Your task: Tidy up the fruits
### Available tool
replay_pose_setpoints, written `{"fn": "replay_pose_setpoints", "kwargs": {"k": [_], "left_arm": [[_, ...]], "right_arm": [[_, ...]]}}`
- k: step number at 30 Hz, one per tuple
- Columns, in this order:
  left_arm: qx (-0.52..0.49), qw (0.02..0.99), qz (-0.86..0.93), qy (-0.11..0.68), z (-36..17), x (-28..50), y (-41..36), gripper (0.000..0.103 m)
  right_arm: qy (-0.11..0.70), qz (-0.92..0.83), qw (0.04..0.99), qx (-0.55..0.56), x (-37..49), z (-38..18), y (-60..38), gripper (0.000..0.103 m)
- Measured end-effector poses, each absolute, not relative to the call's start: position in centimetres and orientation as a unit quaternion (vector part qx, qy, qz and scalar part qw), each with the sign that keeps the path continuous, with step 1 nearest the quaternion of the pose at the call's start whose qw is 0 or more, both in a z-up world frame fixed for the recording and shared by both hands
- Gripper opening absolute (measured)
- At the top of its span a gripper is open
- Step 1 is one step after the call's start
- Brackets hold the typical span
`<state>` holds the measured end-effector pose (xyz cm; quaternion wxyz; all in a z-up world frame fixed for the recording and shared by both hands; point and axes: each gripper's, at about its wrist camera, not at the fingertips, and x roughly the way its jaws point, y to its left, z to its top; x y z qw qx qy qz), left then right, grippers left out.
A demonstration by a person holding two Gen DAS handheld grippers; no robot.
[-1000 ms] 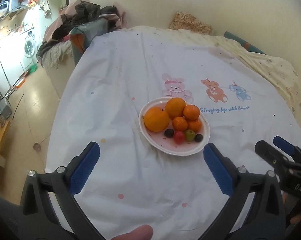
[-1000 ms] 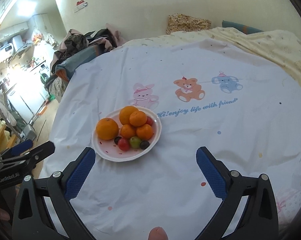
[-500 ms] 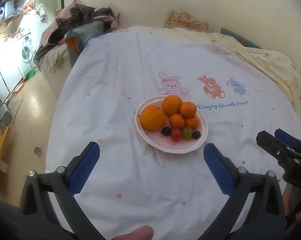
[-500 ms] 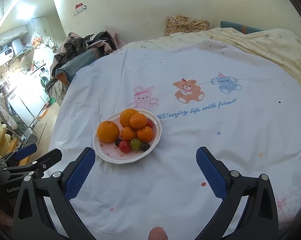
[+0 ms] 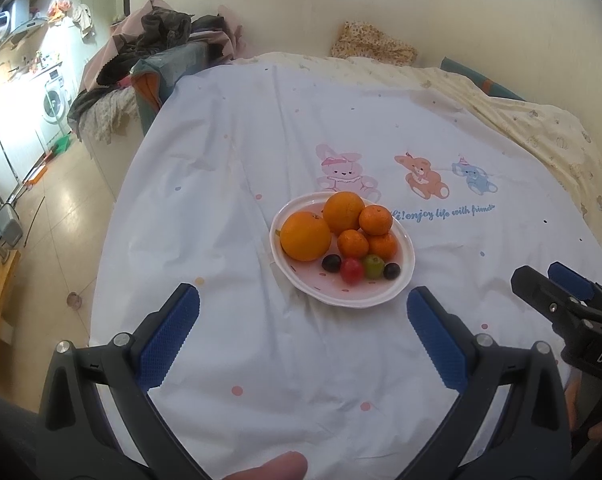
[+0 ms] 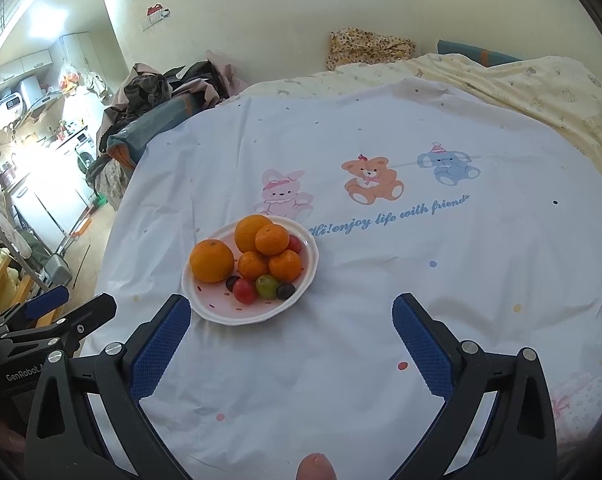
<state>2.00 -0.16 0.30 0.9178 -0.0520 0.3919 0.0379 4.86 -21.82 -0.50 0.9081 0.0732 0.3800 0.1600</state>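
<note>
A white plate (image 5: 405, 280) (image 6: 301, 296) on a white cartoon-print sheet carries a heap of fruit. On it are a large orange (image 5: 305, 236) (image 6: 212, 261), several smaller oranges (image 5: 375, 220) (image 6: 272, 240), a red grape (image 5: 351, 270) (image 6: 244, 291), a green grape (image 5: 373, 266) (image 6: 266, 285) and dark grapes (image 5: 331, 263) (image 6: 286, 291). My left gripper (image 5: 303, 306) is open, its blue pads wide apart just short of the plate. My right gripper (image 6: 291, 316) is open too, with the plate ahead and to the left. Neither holds anything.
The sheet (image 6: 421, 264) covers a bed with a cream quilt (image 6: 541, 92) at the far right. A pile of clothes (image 5: 161, 40) lies at the far left corner. The floor (image 5: 49, 208) drops away to the left. Each gripper shows at the edge of the other's view.
Both views have drawn back and tilted a little, so the plate sits slightly lower and closer between the fingers. The fruit has not moved. Both grippers stay open.
</note>
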Motion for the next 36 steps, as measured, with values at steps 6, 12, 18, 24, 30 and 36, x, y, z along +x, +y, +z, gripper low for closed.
{"fn": "replay_pose_setpoints", "kwargs": {"k": [6,12,18,24,30,36], "left_arm": [[-0.053,0.918,0.038,0.392,0.33,1.93,-0.15,0.102],[-0.054,0.918,0.039,0.390,0.50,1.93,-0.13,0.102],[-0.054,0.918,0.040,0.390,0.50,1.92,-0.19,0.102],[-0.055,0.918,0.042,0.390,0.56,1.90,-0.18,0.102],[-0.056,0.919,0.043,0.388,0.70,1.87,-0.33,0.102],[-0.057,0.918,0.044,0.389,0.77,1.89,-0.32,0.102]], "right_arm": [[0.381,0.159,0.908,0.073,4.95,-0.71,-21.86,0.103],[0.382,0.159,0.908,0.071,4.91,-0.77,-21.89,0.103],[0.382,0.159,0.908,0.071,4.89,-0.80,-21.85,0.103],[0.382,0.159,0.907,0.071,4.89,-0.78,-21.85,0.103],[0.382,0.159,0.907,0.071,4.91,-0.81,-21.86,0.103],[0.383,0.160,0.907,0.071,4.89,-0.84,-21.89,0.103]]}}
